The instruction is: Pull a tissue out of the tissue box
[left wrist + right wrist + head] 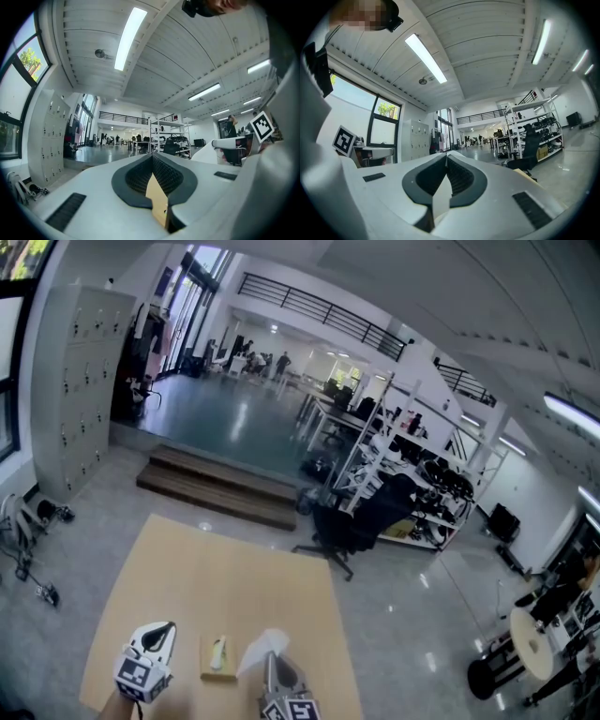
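Note:
A small tan tissue box [209,667] lies on the light wooden table [178,568], with a bit of white tissue showing in its top slot. My right gripper [273,662] is just right of the box, shut on a white tissue [264,647] that fans up and left from its tip. In the right gripper view the jaws meet at the tip of the gripper [446,157], and the white tissue [440,202] fills the gap below it. My left gripper [165,629] is left of the box, jaws together. In its own view the left gripper [152,158] holds nothing.
Beyond the table's far edge stands a black office chair [364,517] on the shiny floor. Low wooden steps [220,486] lie further back, and grey lockers [84,381] line the left wall. Metal shelving [412,474] stands at the right.

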`<state>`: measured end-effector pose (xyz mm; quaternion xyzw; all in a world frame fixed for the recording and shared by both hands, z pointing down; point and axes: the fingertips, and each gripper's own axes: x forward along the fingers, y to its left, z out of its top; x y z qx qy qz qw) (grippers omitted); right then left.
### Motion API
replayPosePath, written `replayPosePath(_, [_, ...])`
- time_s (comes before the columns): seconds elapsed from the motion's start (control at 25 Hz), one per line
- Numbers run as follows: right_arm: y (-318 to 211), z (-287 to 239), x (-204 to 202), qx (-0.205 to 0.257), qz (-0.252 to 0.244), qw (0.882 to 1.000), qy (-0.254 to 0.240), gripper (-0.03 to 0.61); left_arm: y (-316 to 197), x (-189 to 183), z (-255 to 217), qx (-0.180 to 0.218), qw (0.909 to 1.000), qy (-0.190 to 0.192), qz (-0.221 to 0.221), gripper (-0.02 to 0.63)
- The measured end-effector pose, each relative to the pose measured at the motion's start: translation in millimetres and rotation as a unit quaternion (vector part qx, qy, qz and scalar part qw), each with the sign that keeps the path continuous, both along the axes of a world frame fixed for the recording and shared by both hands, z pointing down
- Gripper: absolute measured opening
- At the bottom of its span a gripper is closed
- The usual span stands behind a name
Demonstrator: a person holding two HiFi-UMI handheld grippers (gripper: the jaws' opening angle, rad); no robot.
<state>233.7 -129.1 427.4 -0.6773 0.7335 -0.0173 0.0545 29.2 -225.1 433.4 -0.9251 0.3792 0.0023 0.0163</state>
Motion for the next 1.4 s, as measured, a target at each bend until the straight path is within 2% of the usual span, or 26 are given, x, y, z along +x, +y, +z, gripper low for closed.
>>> replayPosePath(0.24, [4.4, -1.7, -1.2, -0.004, 0.007, 1.0, -0.001, 0.004, -2.9, -4.8, 1.0, 0.001, 1.0, 0.003, 0.005, 0.008])
replayPosePath(0.52, [0.7, -3.2, -2.7, -0.006, 0.002, 1.0, 0.007, 0.005, -3.1, -4.5, -0.5, -0.019, 0.9997, 0.018, 0.001, 0.008])
replayPosePath(1.16, [8.4, -4.9, -7.7, -0.009, -0.003, 1.0, 0.014, 0.003, 6.5, -7.1, 1.4, -0.023, 0.9995, 0.021, -0.001, 0.008])
replayPosePath(1.4, [6.6, -7.9, -7.9, -0.009, -0.002, 1.0, 0.014, 0.003, 3.6, -8.1, -1.2, -0.014, 0.9998, 0.011, 0.002, 0.008])
